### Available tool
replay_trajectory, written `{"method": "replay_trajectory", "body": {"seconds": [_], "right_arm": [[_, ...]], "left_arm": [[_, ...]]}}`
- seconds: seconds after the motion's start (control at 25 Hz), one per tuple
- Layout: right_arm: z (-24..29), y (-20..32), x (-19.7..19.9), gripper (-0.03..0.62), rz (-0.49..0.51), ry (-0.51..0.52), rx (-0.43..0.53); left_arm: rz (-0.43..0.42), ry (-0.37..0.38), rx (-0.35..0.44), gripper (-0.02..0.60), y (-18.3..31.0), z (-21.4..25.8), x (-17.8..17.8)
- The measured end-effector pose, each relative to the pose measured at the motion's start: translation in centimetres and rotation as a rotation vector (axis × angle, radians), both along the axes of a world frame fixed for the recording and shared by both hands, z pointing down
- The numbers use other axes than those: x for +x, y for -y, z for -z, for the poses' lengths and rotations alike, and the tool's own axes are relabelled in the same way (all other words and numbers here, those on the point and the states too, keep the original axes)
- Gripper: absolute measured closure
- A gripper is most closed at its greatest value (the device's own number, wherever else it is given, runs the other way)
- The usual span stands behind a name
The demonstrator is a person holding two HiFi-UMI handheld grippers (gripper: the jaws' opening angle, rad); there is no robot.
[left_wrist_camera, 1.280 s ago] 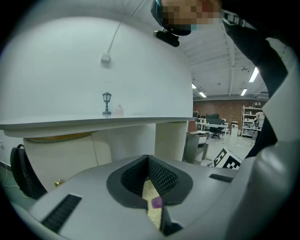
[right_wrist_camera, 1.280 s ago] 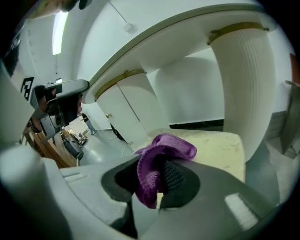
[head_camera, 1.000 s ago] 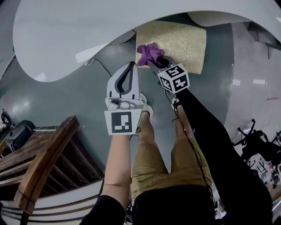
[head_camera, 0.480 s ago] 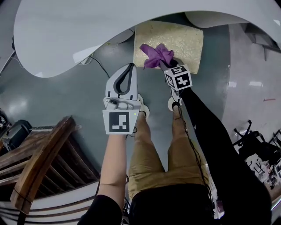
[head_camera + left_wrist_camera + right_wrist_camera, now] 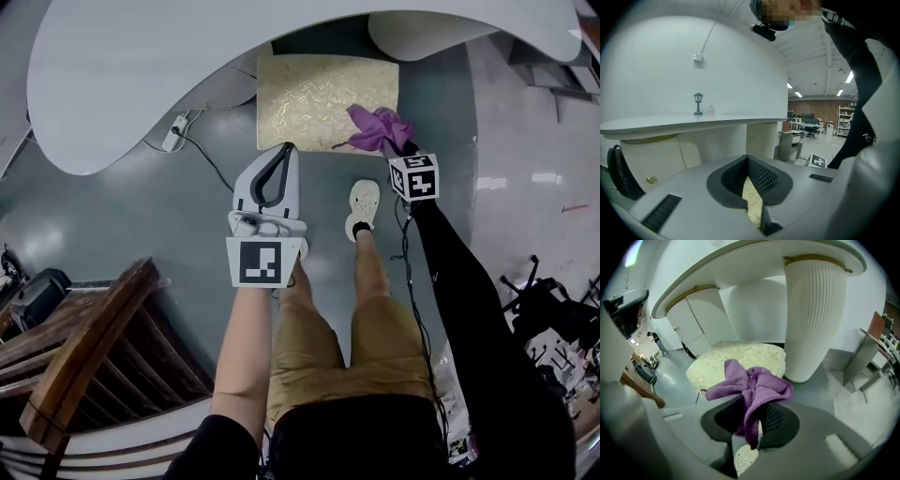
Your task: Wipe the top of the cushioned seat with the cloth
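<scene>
Purple terry cloth hangs bunched from the right tool, whose jaws are clenched on one fold of it. The loose ends flop over the near right corner of the cushioned seat; whether they press on the top is hard to tell. The left tool hovers off the seat's near edge, its jaws pressed together on nothing.

The cloth looks light, limp and slightly grippy, so it should drag and fold rather than slide flat. A pinch on a bunched fold is probably enough, though a wadded lump will likely cover only a narrow strip per pass. The cream-and-gold seat appears padded and should give under pressure.

Room for moving is mixed. The seat's far edge sits close under the overhang of the white curved desk, and a ribbed white pedestal stands just beside the seat's right side, so strokes toward the back or right risk a knock. Leftward across the top lies open. The person's shoe rests on the floor near the front edge.
</scene>
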State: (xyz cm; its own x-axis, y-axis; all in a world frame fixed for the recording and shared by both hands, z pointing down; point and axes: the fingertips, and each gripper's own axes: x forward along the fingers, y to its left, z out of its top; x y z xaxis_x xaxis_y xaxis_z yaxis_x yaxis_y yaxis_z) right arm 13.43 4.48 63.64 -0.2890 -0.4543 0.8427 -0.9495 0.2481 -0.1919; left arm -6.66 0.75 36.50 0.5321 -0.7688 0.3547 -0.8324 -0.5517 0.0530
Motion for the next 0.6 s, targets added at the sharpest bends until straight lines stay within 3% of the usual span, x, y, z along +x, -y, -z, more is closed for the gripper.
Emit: {"method": "replay_trajectory", "body": {"seconds": [0.12, 0.24, 0.6], "right_arm": [[0.5, -0.8, 2.1, 0.516, -0.038, -0.016, 0.008], [3.3, -0.6, 2.4, 0.516, -0.042, 0.013, 0.081], [22.4, 2.0, 3.0, 0.517, 0.018, 0.106, 0.473]], "left_arm": [[-0.025, 0.005, -0.01, 0.575, -0.9, -0.1, 2.2], [-0.041, 0.0, -0.004, 0.575, -1.3, 0.8, 3.9], [-0.023, -0.003, 0.081, 0.575, -1.1, 10.1, 6.1]]}}
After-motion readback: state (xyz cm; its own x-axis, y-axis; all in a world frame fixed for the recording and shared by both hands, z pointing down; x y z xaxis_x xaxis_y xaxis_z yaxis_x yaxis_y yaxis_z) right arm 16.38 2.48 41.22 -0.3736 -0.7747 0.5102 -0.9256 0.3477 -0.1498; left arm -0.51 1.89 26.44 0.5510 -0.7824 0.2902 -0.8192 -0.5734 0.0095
